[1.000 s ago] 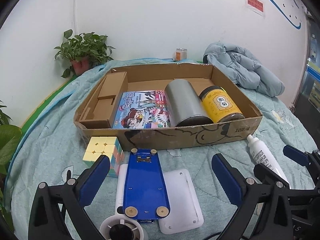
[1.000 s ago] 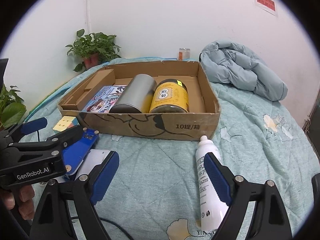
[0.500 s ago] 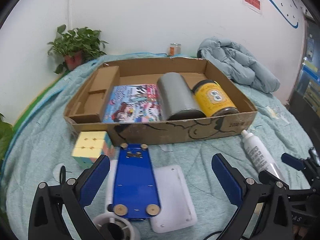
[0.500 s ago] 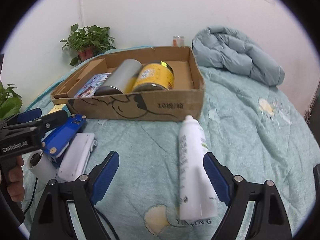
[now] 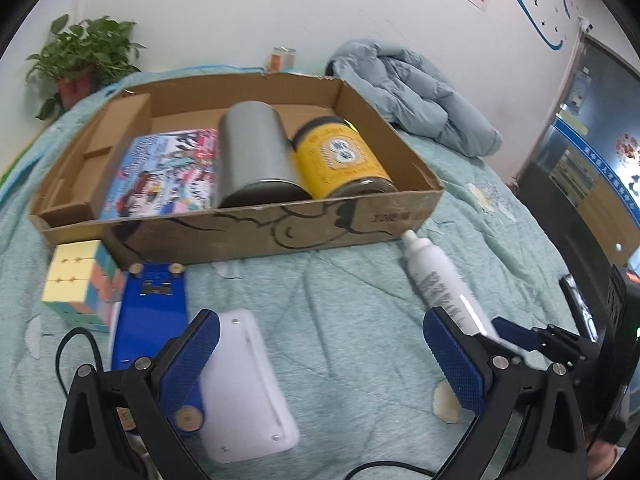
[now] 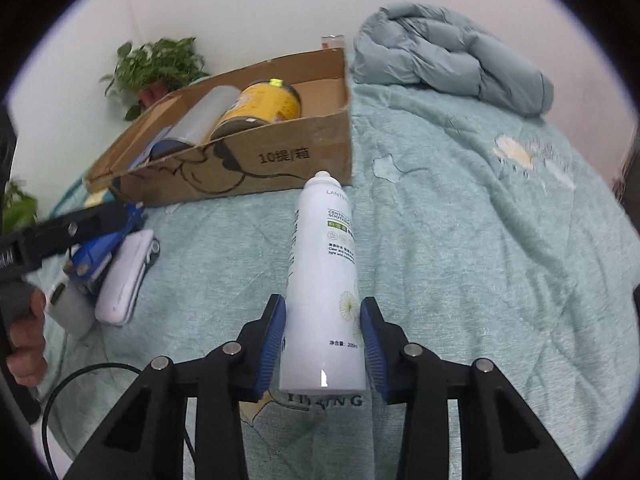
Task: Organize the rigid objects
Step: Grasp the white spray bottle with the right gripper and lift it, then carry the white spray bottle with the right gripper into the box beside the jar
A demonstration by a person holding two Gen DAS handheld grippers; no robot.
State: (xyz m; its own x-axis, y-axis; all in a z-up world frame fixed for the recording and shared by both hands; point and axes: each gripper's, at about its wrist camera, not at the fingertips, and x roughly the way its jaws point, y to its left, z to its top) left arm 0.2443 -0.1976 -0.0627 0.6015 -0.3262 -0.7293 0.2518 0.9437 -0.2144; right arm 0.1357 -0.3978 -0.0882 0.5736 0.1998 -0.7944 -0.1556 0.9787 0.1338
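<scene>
A white spray bottle (image 6: 324,260) lies on the teal quilt, nozzle toward the cardboard box (image 6: 256,160). My right gripper (image 6: 323,332) straddles its lower end; the jaws are closing and both blue pads touch its sides. In the left wrist view the same bottle (image 5: 440,280) lies right of the box (image 5: 240,236), which holds a picture book (image 5: 168,172), a steel can (image 5: 252,156) and a yellow jar (image 5: 340,160). My left gripper (image 5: 320,356) is open and holds nothing, over a white flat device (image 5: 244,380). Beside it lie a blue device (image 5: 152,320) and a pastel puzzle cube (image 5: 76,280).
A padded grey-blue jacket (image 5: 412,92) is heaped behind the box at the right. A potted plant (image 5: 80,60) and a small tin (image 5: 282,58) stand by the wall. A black cable (image 5: 76,340) runs near the devices. A hand (image 6: 24,344) grips the left tool.
My right gripper came down over the spray bottle and its jaws narrowed from wide apart onto the bottle's sides. My left gripper shifted right and tilted downward, still open.
</scene>
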